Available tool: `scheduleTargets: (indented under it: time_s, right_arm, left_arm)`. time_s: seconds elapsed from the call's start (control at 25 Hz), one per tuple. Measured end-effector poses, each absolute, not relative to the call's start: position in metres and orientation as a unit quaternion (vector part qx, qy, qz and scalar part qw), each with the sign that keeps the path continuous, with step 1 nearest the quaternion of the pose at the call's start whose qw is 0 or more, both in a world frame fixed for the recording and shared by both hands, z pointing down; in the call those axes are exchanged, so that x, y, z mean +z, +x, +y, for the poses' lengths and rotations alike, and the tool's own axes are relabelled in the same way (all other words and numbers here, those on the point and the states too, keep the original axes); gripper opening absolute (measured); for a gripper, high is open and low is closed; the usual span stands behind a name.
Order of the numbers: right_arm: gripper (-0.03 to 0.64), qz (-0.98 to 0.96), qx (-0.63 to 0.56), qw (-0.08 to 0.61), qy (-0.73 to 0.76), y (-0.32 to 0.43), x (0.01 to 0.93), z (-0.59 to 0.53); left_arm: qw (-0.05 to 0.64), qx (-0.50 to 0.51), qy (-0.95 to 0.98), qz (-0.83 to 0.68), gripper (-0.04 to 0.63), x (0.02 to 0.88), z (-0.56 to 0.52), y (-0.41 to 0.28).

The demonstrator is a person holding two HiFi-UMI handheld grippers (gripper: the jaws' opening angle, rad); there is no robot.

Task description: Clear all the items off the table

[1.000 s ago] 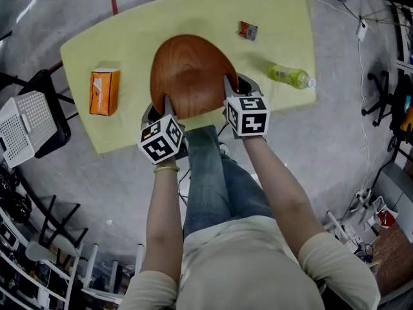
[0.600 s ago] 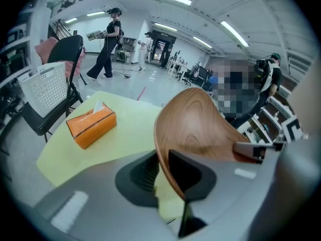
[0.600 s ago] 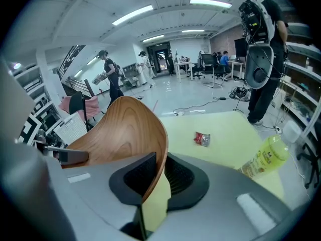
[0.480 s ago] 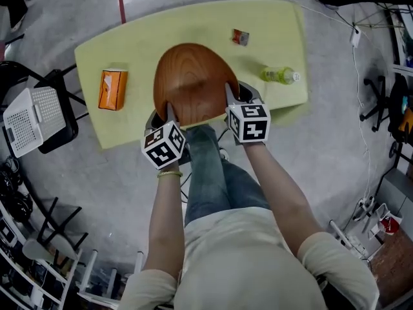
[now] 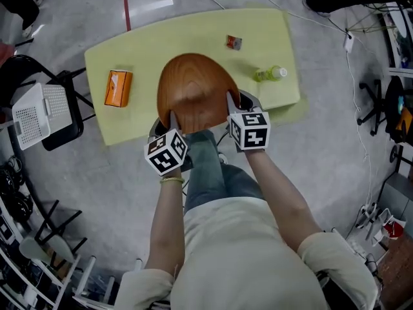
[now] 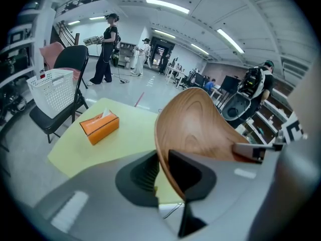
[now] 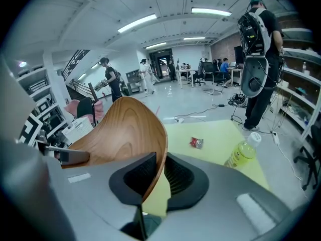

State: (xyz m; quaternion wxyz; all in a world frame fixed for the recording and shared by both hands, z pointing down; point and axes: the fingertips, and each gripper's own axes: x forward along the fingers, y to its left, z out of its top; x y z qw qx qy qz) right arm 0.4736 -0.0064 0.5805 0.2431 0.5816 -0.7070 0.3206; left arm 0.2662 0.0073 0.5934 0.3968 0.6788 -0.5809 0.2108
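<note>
A large oval wooden tray (image 5: 193, 89) is held over the near side of the yellow table (image 5: 193, 31), tilted with its far end up. My left gripper (image 5: 173, 119) is shut on the tray's near left rim, and my right gripper (image 5: 230, 102) is shut on its near right rim. In the left gripper view the tray (image 6: 198, 129) has its thin rim pinched between the jaws of the left gripper (image 6: 161, 172). The right gripper view shows the tray (image 7: 120, 129) clamped the same way by the right gripper (image 7: 159, 172).
An orange tissue box (image 5: 118, 88) lies on the table's left part. A red snack packet (image 5: 233, 42) lies at the far side, and a green bottle (image 5: 270, 73) lies on its side at the right. A white basket (image 5: 35, 113) rests on a black chair to the left. People stand in the background.
Both grippers have risen with the wooden tray between them. The table and the items on it look smaller and farther below.
</note>
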Motion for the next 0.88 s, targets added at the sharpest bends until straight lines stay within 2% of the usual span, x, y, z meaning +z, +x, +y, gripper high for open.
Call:
scheduleTargets:
  time_s: [0.88]
  right_arm:
    - [0.049,-0.725,0.283,0.215,0.59,0.496,0.483,0.087]
  left_arm:
    - [0.364,0.183,0.699,-0.587,0.063,0.499,0.098,0.289]
